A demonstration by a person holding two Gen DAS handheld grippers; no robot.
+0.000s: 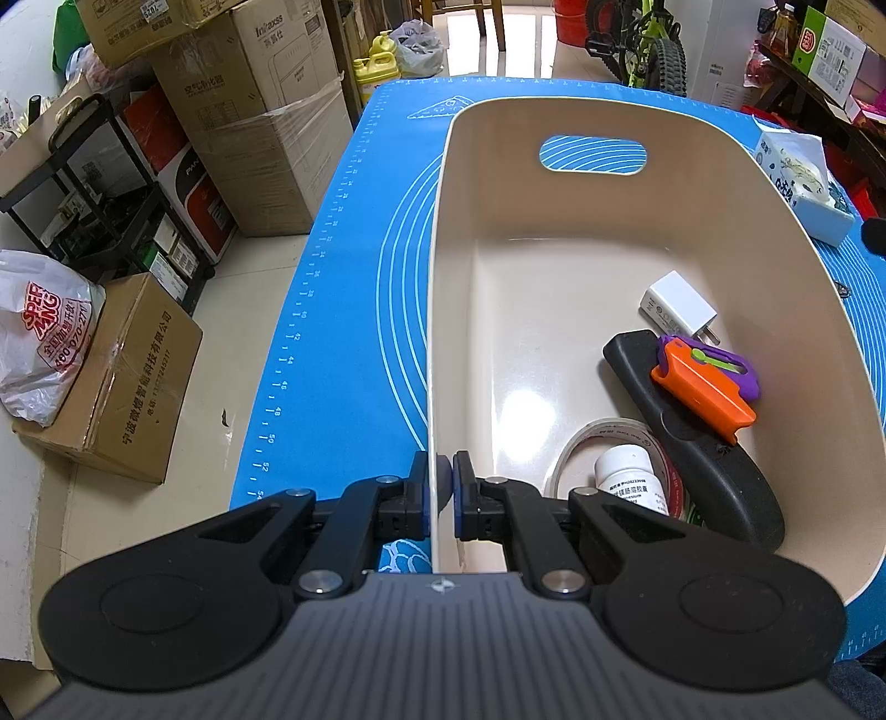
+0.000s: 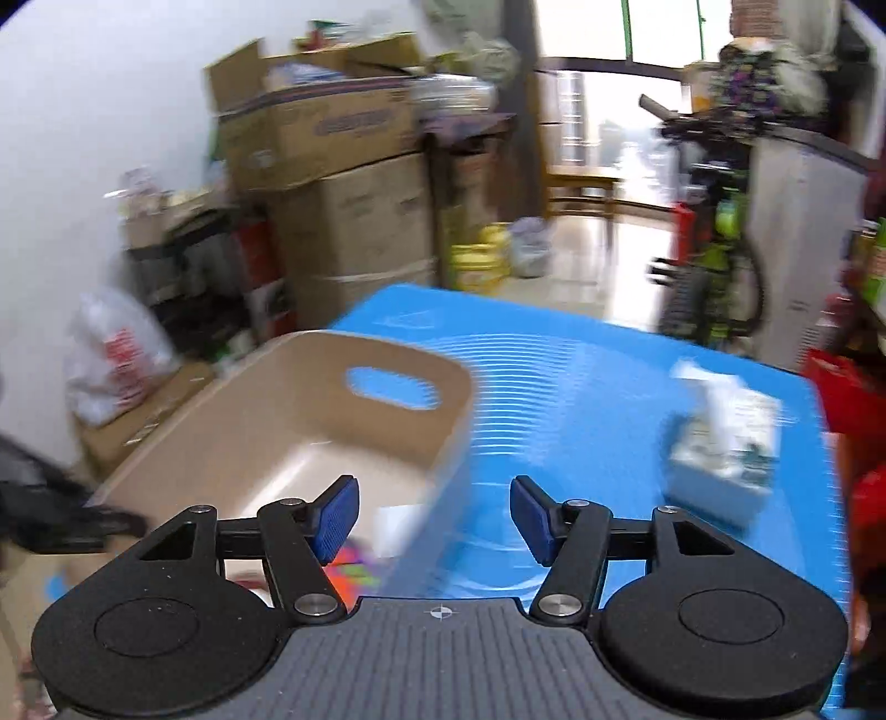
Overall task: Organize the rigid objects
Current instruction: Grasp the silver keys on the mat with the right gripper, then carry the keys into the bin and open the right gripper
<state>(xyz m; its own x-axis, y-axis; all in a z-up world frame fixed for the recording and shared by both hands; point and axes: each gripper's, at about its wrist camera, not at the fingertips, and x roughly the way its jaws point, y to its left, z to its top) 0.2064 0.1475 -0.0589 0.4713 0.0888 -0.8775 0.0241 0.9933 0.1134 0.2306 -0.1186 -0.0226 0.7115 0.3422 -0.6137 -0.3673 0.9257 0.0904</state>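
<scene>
A beige bin (image 1: 554, 127) stands on the blue mat (image 1: 354, 277). My left gripper (image 1: 441, 482) is shut on the bin's left wall near its rim. Inside lie a white charger (image 1: 678, 311), a black oblong object (image 1: 698, 443), an orange and purple toy (image 1: 703, 382), a tape roll (image 1: 576, 443) and a white pill bottle (image 1: 631, 479). In the blurred right wrist view my right gripper (image 2: 434, 518) stands open above the bin's right wall (image 2: 448, 443), nothing between its blue pads (image 2: 335, 518). A tissue box (image 2: 725, 443) sits on the mat to the right.
Cardboard boxes (image 1: 249, 111), a black shelf rack (image 1: 94, 183) and a white plastic bag (image 1: 44, 338) crowd the floor left of the table. A green bicycle (image 1: 648, 44) stands beyond the far edge. The tissue box (image 1: 808, 183) sits right of the bin.
</scene>
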